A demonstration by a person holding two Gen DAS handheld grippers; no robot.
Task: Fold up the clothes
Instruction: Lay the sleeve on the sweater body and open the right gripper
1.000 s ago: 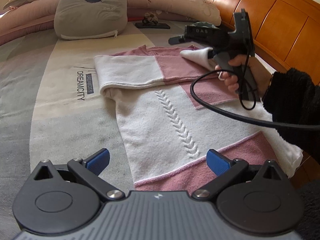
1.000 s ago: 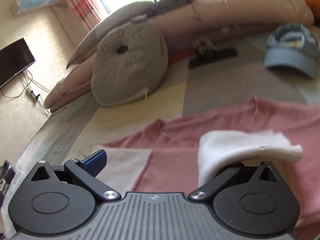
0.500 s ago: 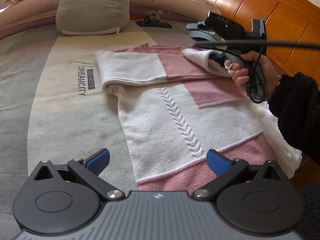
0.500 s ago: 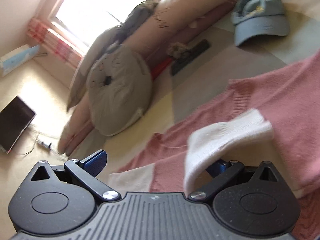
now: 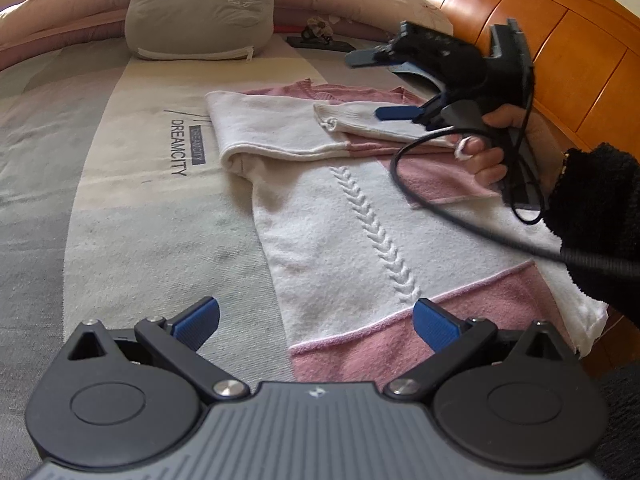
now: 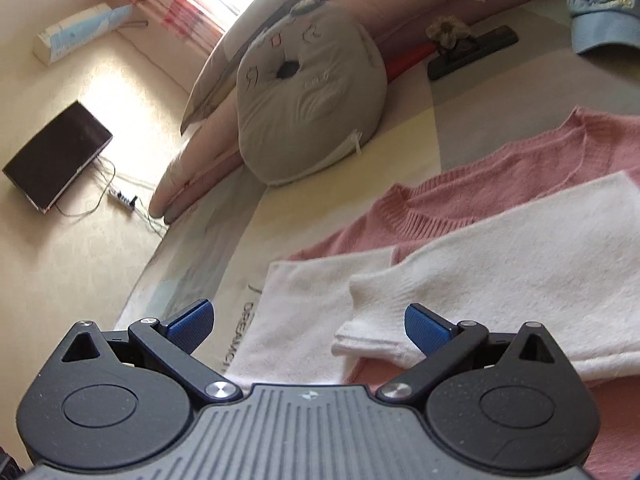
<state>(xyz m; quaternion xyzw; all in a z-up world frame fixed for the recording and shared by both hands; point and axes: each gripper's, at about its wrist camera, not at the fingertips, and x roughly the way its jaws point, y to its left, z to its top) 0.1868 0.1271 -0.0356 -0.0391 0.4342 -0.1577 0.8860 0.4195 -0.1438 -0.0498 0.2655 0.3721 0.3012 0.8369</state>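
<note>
A pink-and-white sweater point(image 5: 360, 216) lies on the bed point(image 5: 120, 200); the right tool point(image 5: 380, 84), spread wide, hovers above its folded sleeve point(image 6: 500, 272); the left tool point(image 5: 316, 320), also wide, waits near the hem.

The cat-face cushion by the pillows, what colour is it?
The cushion is grey, with a dark nose patch; the right wrist view shows it best.

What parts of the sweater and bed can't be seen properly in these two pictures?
- Sweater hem: left wrist view, hidden behind the left gripper body.
- Its far side: covered by the person's hand, black sleeve and cable.
- Blue cap: right wrist view, cut by the edge.
- Small object beside the cat pillow: too small to identify.
</note>
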